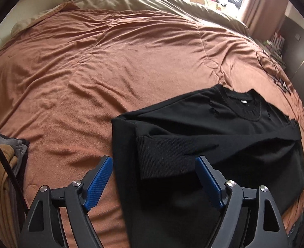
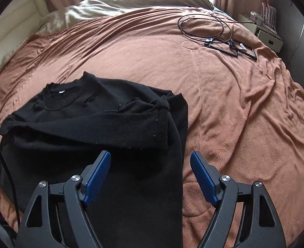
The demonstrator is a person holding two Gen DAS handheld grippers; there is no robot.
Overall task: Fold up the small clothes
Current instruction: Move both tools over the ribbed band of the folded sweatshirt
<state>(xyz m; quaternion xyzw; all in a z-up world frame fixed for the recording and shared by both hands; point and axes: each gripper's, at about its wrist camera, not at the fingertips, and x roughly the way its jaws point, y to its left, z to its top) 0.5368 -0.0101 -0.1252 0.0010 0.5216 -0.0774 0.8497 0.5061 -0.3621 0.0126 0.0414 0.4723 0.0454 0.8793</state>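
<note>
On bed [image 1: 89, 62]: black sweater [image 1: 224, 128] sleeves folded in. Left gripper [image 1: 154, 165], right gripper [image 2: 150, 165] wide, empty. Risk: lower-edge pinch catching one layer only, unfolding cuffs.

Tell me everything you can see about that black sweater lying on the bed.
The black sweater looks like a soft knit with a round ribbed collar, a small white tag inside the neck, and frayed slits near the shoulders. It lies flat on the brown bedspread, partly folded: both sides are turned in and a sleeve with a ribbed cuff lies across the chest. Nothing grips it; each open claw hangs over a side edge.
</note>
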